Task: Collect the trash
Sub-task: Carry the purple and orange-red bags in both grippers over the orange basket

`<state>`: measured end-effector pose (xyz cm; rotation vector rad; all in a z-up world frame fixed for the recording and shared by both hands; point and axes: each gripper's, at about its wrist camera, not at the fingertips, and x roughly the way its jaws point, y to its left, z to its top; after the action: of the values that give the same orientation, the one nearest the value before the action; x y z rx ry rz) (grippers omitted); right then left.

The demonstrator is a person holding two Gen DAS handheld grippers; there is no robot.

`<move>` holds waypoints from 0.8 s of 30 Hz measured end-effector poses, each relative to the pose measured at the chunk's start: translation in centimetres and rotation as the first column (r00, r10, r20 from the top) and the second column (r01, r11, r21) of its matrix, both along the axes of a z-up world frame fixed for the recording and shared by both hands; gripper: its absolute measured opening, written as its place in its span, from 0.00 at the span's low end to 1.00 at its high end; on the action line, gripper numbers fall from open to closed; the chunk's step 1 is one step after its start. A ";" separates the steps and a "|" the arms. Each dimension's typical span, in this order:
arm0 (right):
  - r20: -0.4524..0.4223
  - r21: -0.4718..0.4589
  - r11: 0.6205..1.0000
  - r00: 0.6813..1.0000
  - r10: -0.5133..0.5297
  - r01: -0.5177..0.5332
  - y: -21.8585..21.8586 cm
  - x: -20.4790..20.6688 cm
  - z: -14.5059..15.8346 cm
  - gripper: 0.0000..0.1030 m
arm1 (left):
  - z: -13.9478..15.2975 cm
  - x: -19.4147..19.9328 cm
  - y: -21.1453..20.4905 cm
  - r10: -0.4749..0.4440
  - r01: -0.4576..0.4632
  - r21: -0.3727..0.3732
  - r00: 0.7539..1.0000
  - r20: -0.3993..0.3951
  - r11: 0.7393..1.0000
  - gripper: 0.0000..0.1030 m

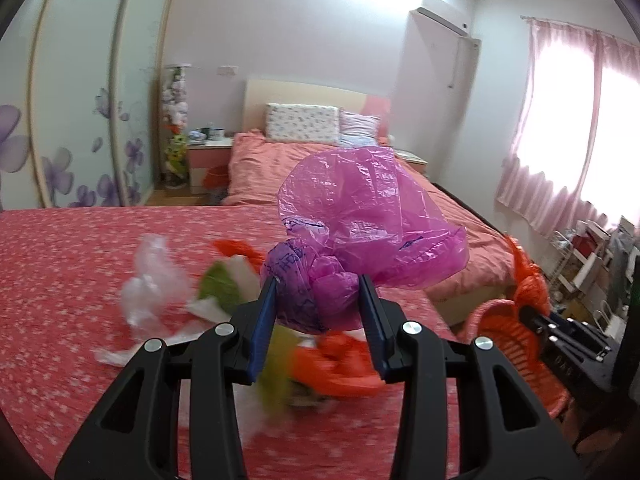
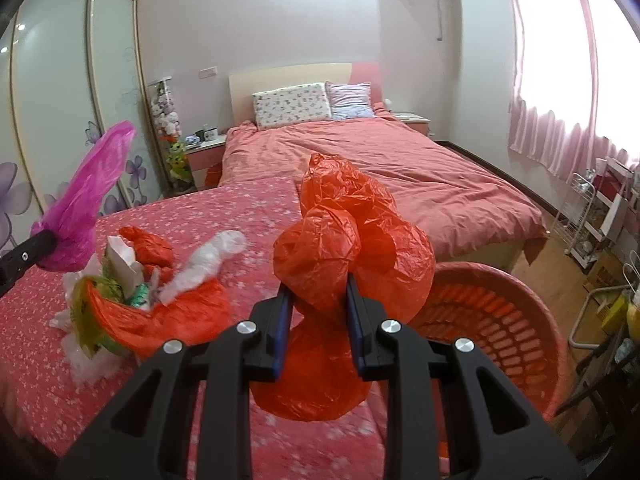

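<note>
Pink bedroom walls, a bed (image 2: 380, 160) with 2 pillows and pink curtains (image 2: 560, 80) fill the background; nearer the cameras lies a red flower-print cloth (image 1: 60, 280) covering the work surface; on it sits a heap of trash (image 2: 132, 292), made up of red bags, a clear crumpled plastic wrap (image 2: 208, 264), green wrappers and white paper; the left gripper (image 1: 320, 300) pinches a crumpled magenta plastic bag (image 1: 360, 216) between its blue pads, the bag billowing above the jaws and held clear of the cloth; the right gripper (image 2: 318, 312) is clamped on a scrunched red plastic bag (image 2: 352, 240), which bulges above and hangs below the pads; a red slotted basket (image 2: 500, 320) stands just beside the cloth's edge, at the right gripper's right side, on the wooden floor.
</note>
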<state>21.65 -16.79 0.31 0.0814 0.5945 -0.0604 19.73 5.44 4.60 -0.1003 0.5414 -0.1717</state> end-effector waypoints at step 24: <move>-0.056 0.042 0.974 0.974 -0.219 0.222 -12.6 -3.3 -4.7 0.25 | -4.4 0.9 -15.7 -0.304 0.301 -0.040 0.946 -0.112 0.953 0.40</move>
<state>18.35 -29.40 -4.40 0.1929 0.6360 -0.2645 20.62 -10.25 0.23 -0.0486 0.6705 -0.4745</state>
